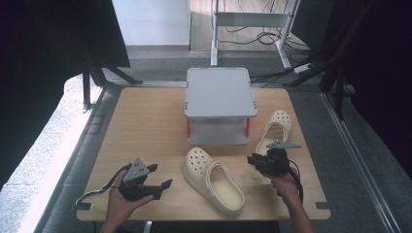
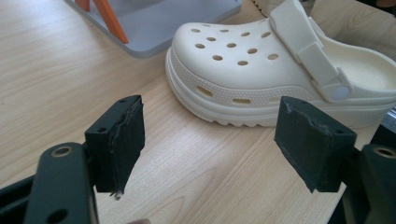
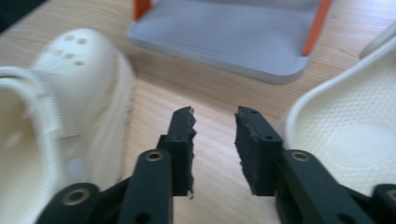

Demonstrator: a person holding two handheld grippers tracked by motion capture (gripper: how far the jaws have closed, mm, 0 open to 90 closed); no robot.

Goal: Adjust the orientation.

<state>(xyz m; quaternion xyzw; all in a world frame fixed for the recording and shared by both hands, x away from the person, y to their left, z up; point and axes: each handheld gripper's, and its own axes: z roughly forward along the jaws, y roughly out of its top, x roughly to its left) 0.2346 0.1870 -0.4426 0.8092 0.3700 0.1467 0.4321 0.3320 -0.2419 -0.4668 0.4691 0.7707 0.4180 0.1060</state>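
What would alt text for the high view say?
A person's hands hold two black tongs over a wooden table: the left tongs open, the right tongs between two cream clogs, one near the front, the other beside a small grey shelf.

We note the bench (image 1: 145,121) as pale wood-look board, fine straight grain, smooth with a soft sheen. Near clog (image 2: 243,70): cream foam-like plastic, matt, smooth upper, ribbed sole edge. Far clog (image 3: 355,135): same matt cream, pebbled footbed. Shelf (image 1: 221,92): grey plastic-looking trays, matt and smooth; orange posts (image 2: 109,21). Left gripper (image 2: 210,144): black matt plastic, pads (image 2: 128,140) rubbery, frayed at the edges. Right gripper (image 3: 215,149) alike.
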